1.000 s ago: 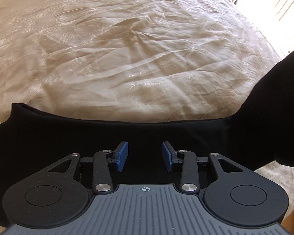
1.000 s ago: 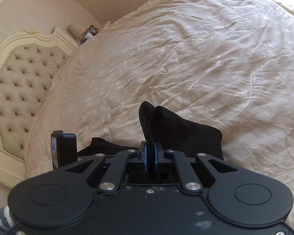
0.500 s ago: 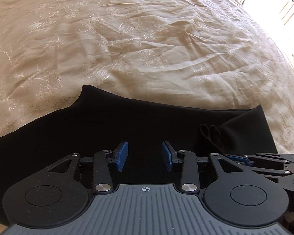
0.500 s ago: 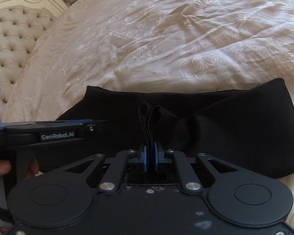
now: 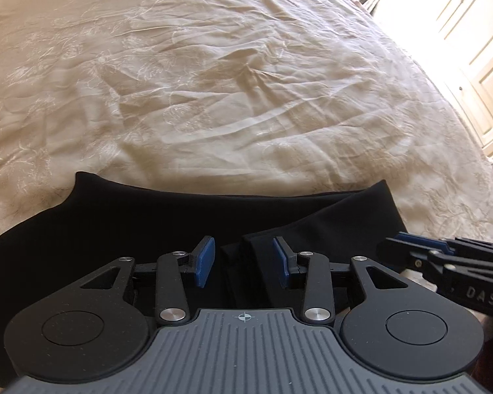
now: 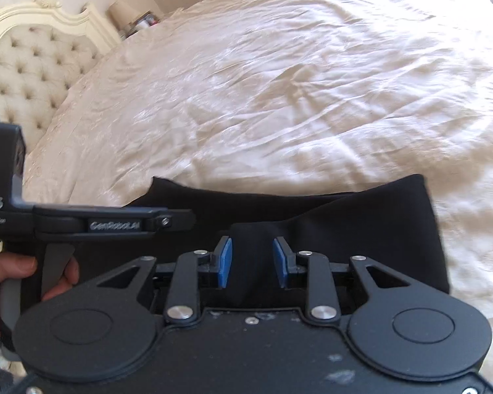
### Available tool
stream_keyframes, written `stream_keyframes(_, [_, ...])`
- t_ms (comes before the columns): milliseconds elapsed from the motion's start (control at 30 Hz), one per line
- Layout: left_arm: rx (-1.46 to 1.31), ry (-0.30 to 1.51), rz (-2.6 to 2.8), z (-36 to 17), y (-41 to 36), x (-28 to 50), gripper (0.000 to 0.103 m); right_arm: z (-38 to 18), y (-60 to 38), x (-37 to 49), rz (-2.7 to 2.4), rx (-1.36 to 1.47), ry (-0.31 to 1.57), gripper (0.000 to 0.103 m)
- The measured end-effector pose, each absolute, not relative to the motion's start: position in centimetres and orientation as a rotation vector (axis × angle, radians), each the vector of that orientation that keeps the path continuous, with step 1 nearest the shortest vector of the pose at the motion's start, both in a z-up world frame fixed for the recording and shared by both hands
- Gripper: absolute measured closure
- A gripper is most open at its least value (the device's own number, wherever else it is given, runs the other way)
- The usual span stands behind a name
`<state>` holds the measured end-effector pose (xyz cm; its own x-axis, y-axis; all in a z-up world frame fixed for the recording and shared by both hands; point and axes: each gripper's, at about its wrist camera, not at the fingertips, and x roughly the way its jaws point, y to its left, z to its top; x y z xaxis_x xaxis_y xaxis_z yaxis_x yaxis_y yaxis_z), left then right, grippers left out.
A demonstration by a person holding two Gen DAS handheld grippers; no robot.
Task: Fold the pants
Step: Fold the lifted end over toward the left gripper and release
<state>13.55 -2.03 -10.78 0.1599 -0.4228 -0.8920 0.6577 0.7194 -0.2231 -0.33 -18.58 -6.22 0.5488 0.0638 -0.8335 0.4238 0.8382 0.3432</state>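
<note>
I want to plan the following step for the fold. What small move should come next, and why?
Probably draw the right gripper back off the pants. Its jaws stand open around a raised pleat, so the cloth looks released. The left gripper is open too, and the pants lie doubled on the bedspread.

Ahead of both spread-jawed grippers the cream bedspread [image 5: 233,105] lies open beyond the black pants [image 5: 148,223], while the left gripper [image 6: 121,225] crowds the right gripper's [image 6: 251,262] left side and a tufted headboard [image 6: 33,65] bounds the far left.
</note>
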Motion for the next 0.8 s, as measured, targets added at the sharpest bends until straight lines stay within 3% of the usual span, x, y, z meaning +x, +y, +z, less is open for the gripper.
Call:
stream_keyframes(67, [0.257,1.18,-0.821,-11.1,-3.5,12.2,0.066,-6.9,-20.7,-0.9,-0.328,0.54,1.007,0.075])
stream_keyframes(167, [0.334,1.183,-0.827,-12.4,-5.2,10.5,0.066,-8.5,-24.2,-1.9,-0.414,0.588,1.014,0.086])
stream_keyframes(433, [0.433,1.278,-0.687,-17.0,-5.5,9.1,0.066,-13.6,-26.3,-0.8,-0.357,0.525,1.164,0.086])
stream_keyframes(800, [0.329,1.224,-0.493,-11.8,0.7,9.2,0.065,-12.3,-26.5,-1.3,-0.349,0.521,1.125,0.081])
